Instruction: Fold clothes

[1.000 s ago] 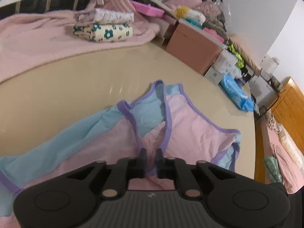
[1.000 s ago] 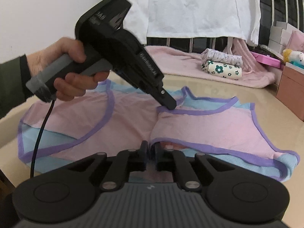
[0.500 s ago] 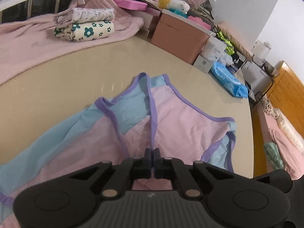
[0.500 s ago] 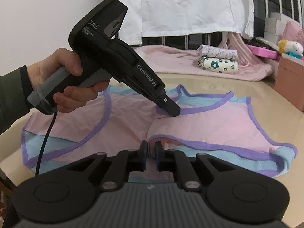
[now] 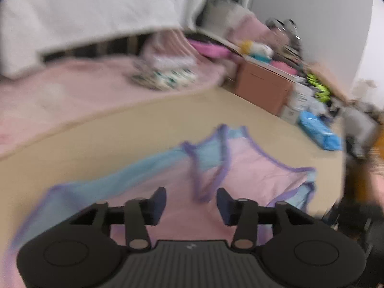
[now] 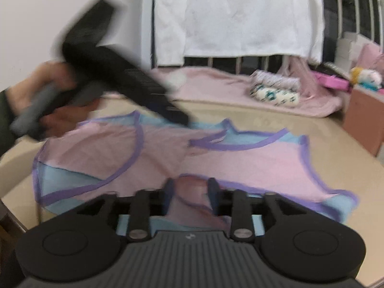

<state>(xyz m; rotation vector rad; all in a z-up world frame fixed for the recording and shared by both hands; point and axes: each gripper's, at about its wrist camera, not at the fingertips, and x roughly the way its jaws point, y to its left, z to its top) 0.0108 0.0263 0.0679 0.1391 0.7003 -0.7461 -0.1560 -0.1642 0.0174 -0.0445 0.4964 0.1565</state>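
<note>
Pink-and-blue garment (image 6: pixel 240 160), purple trim, lies spread on the beige tabletop (image 5: pixel 120 139), partly folded, one flap laid over toward the middle. Left hand-held gripper (image 5: pixel 191 204) has its jaws wide apart over the pink panel, holding nothing; the view is motion-blurred. Right hand-held gripper (image 6: pixel 190 192) is also parted, a loose bunch of cloth sitting between its fingers but not pinched. Likely step: release and reposition for the next fold. To do it well, lift both clear without dragging the laid flap, then retake at the outer trimmed corners, evenly, so the edge comes over straight. Half a second ago both grippers were closed on the fabric; now both have let go and the left has swung up and away.
</note>
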